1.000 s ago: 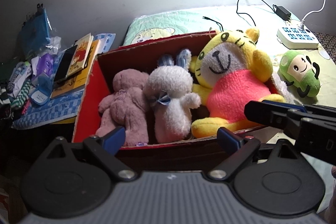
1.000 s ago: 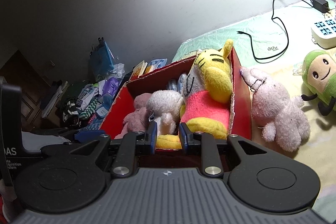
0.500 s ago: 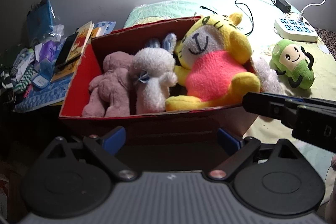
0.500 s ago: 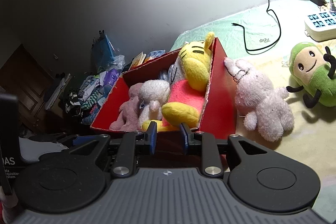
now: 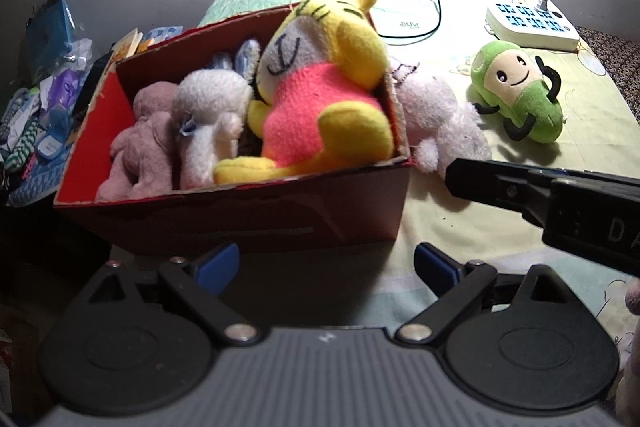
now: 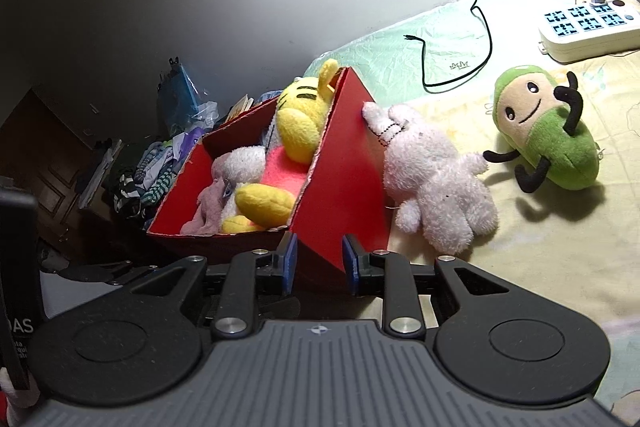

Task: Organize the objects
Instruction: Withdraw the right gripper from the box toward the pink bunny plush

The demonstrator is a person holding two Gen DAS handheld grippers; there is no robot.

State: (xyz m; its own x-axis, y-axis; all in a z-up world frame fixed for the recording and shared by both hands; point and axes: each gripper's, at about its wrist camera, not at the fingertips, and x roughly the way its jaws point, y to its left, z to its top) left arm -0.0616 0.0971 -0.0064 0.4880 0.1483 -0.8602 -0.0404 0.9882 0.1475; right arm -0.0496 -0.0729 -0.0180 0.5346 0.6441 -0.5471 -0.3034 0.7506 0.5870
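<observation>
1. Now both views sit further back from the open red cardboard box (image 5: 248, 223) than a second ago. The left view has also swung round, so the box's right wall shows where earlier the tiger hid it.
2. The box rests at the left edge of the bed (image 6: 540, 247). From left to right it holds a mauve plush bear (image 5: 136, 147), a white fluffy rabbit (image 5: 208, 123) and a big yellow tiger plush in a pink shirt (image 5: 320, 107).
3. The left gripper (image 5: 326, 265) hangs before the box's front wall with its claw spread wide and nothing in it.
4. The right gripper (image 6: 318, 263) has kept the same narrow gap throughout. The box's near right corner shows in that gap, but whether the pads touch it I cannot tell, and nothing seems held.
5. I read the pull-back as one placing finished, so the next toy is due.
6. Two toys are left out. A pale pink fluffy rabbit (image 6: 436, 183) lies touching the box's right wall, and a green smiling plush (image 6: 560, 151) lies further right, well apart from the box.
7. Off the bed's left edge lies a heap of striped clothes (image 6: 148, 171), and a white power strip (image 6: 588, 27) sits at the far right corner.
8. The box is nearly full, and the tiger rises above the rim. Fitting the pink rabbit in may call for pushing it aside.
</observation>
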